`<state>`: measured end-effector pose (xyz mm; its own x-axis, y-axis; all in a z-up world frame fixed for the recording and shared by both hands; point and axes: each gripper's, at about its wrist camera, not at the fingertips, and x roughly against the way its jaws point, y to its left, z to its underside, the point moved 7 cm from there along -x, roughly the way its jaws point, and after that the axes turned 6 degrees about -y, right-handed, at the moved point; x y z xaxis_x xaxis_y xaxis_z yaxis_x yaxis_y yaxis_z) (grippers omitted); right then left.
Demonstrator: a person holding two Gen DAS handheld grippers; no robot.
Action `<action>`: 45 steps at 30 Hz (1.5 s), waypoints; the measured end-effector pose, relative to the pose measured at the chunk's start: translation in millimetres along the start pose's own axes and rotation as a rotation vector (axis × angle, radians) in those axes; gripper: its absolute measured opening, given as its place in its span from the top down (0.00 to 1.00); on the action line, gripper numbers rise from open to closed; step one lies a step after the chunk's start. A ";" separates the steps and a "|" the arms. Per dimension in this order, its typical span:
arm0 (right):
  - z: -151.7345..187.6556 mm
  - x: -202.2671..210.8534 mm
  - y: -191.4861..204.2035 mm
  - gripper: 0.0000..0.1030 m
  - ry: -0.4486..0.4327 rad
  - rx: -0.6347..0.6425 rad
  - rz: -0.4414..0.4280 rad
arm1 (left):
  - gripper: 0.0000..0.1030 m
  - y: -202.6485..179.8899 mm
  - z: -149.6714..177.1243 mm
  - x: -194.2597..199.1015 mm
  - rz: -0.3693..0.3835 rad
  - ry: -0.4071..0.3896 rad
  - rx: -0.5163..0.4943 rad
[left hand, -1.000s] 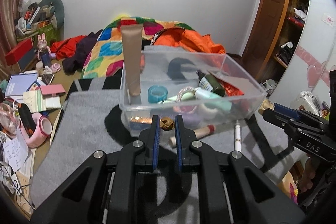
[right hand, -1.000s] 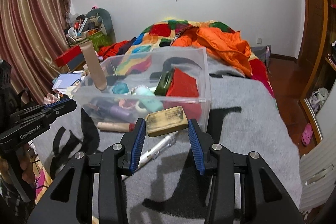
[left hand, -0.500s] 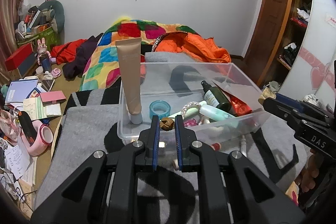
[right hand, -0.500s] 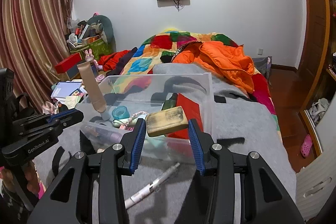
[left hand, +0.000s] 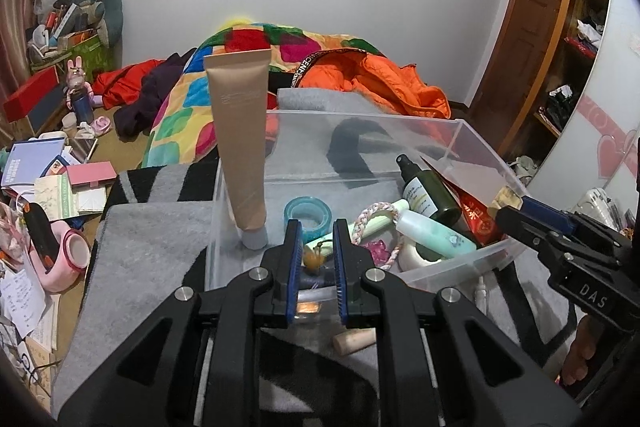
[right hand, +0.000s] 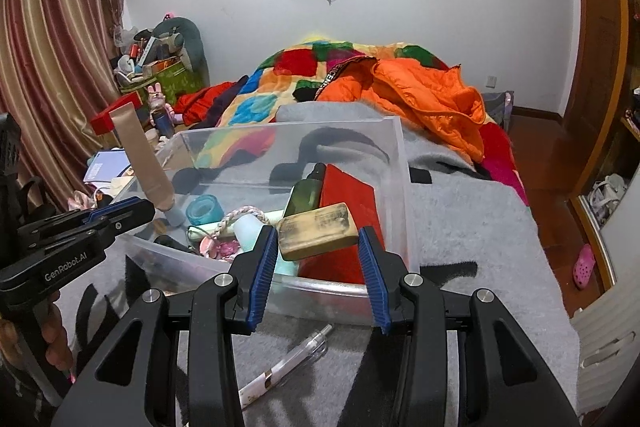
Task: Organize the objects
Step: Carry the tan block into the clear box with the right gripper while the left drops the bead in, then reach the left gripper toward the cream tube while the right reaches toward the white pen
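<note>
A clear plastic bin [left hand: 472, 259] [right hand: 404, 187] stands on a grey blanket and holds a tan tube [left hand: 240, 131], a blue tape roll [left hand: 307, 211], a green bottle [left hand: 428, 193], a red packet [right hand: 352, 195] and more. My left gripper [left hand: 316, 247] is over the bin's near edge with its jaws close together; a small brown nut-like charm [left hand: 313, 259] sits between them. My right gripper [right hand: 316, 243] is shut on a worn tan block [right hand: 316, 231], held above the bin's near right corner.
A white pen [right hand: 288, 367] and a cork-like cylinder [left hand: 354, 339] lie on the blanket in front of the bin. A patchwork quilt [left hand: 192, 107] and orange jacket [right hand: 420, 99] lie behind it. Books and clutter [left hand: 44, 195] cover the floor at left.
Both grippers have risen and moved forward over the bin with their objects. The left gripper's fingers now stand a little wider around the charm.
</note>
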<state>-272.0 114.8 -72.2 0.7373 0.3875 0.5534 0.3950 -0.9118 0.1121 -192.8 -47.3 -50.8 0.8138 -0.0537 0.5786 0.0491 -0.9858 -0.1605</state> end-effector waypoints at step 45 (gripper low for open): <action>87.1 9.2 15.9 0.35 0.174 0.006 -0.059 | 0.35 -35.2 71.0 -7.5 0.092 0.162 -0.090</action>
<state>-211.3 115.8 -137.1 0.6069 0.4108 0.6803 0.4387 -0.8870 0.1443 -159.5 -1.0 -106.3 0.7086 -0.1619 0.6868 -0.0790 -0.9854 -0.1508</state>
